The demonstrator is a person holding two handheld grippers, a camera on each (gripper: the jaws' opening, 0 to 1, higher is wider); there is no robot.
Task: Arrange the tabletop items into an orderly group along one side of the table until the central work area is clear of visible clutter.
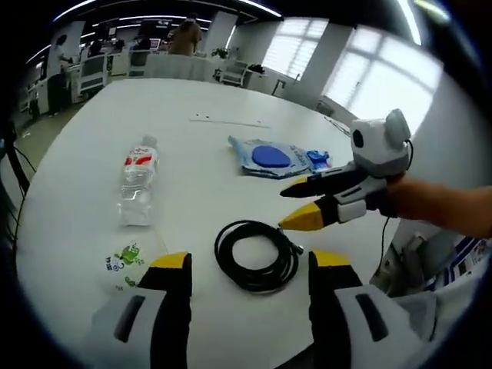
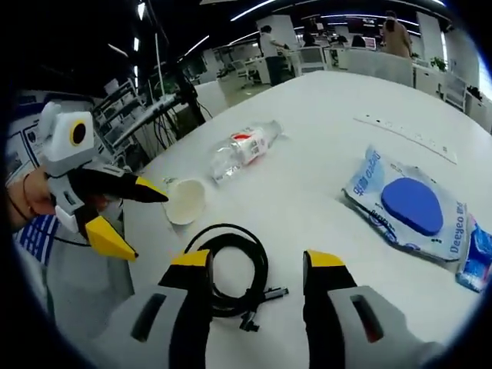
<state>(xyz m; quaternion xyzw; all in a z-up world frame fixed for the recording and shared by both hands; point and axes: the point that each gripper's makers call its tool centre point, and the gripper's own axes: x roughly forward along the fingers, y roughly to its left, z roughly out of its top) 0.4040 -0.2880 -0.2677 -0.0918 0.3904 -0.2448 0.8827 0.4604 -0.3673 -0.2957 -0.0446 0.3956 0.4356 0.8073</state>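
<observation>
A coiled black cable (image 1: pixel 257 254) lies on the white table (image 1: pixel 192 161), just ahead of my left gripper (image 1: pixel 250 265), which is open and empty. To its left a paper cup (image 1: pixel 127 261) lies on its side, and beyond that a clear water bottle (image 1: pixel 138 181) lies flat. A blue packet (image 1: pixel 273 157) sits further back. My right gripper (image 1: pixel 286 207) comes in from the right, open, above the cable's right side. In the right gripper view the right gripper (image 2: pixel 259 265) is open over the cable (image 2: pixel 234 265), with the left gripper (image 2: pixel 146 224) open beside the cup (image 2: pixel 184 201).
A small blue packet (image 1: pixel 317 159) lies beside the big one, and a thin white strip (image 1: pixel 231 121) lies further back. The table edge runs close under both grippers. Office desks and people stand beyond the far side, with windows at the right.
</observation>
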